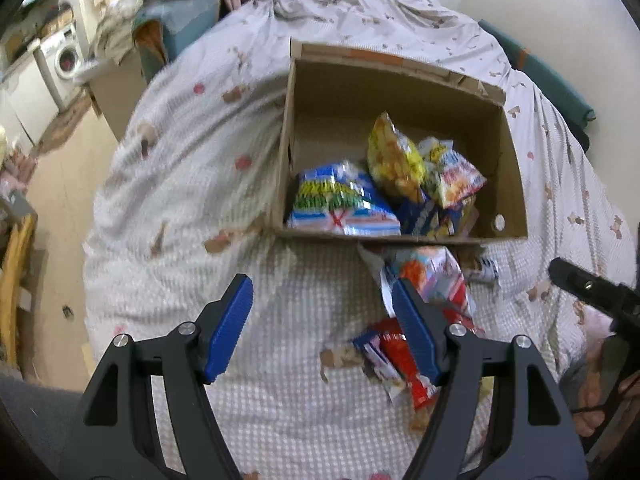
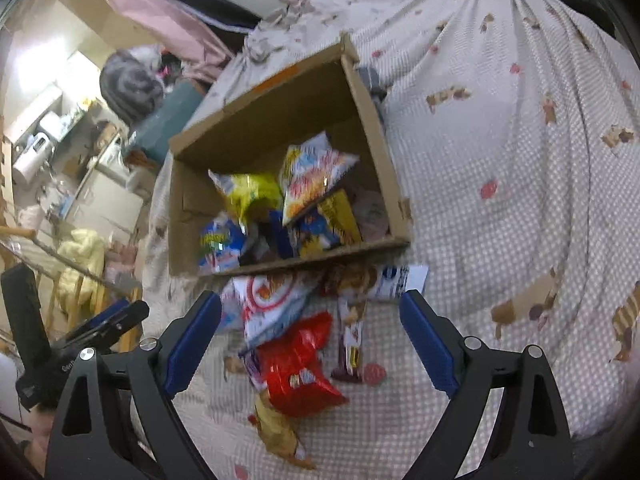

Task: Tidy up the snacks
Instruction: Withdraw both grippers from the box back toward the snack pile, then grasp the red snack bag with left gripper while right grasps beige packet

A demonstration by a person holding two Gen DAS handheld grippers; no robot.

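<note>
Left gripper (image 1: 322, 322): black arms, blue ribbed pads (image 1: 230, 326), jaws spread wide with nothing between them; held above the bedspread (image 1: 180, 184), just short of the loose packets.

Right gripper (image 2: 310, 342): same build, jaws likewise wide apart and holding nothing; held over the loose packets. Its black tip shows at the right edge of the left wrist view.

Bedspread: white waffle-weave cloth printed with small brown animals and pink spots, covering a bed; bunched into folds at the far end.

Loose packets, lying on the bedspread on the near side of the box:
- red bag (image 2: 298, 364), shiny and crumpled, directly below the right gripper's open jaws.
- white bag (image 2: 272, 304) with a red ring and orange print, touching the near wall of the box and partly under the red bag.
- yellow-brown packet (image 2: 278, 428), nearest the right camera, partly under the red bag.
- narrow dark packet (image 2: 352, 336), lying lengthwise just right of the red bag.
- blue-and-white packet (image 2: 394, 280), against the box's near wall.

Cardboard box (image 1: 516, 184): brown, open-topped, standing on the bedspread beyond the loose packets. Contents, crowded at its near end:
- blue-and-white bag (image 1: 344, 200) with green and yellow lettering, lying flat in the near left corner.
- yellow bag (image 1: 394, 156), propped upright in the middle.
- white-and-orange bag (image 1: 454, 174), leaning just right of the yellow bag.
- dark blue and yellow packets beneath these; details blurred.

Washing machine (image 1: 64, 58): white, far left, across the floor from the bed.
</note>
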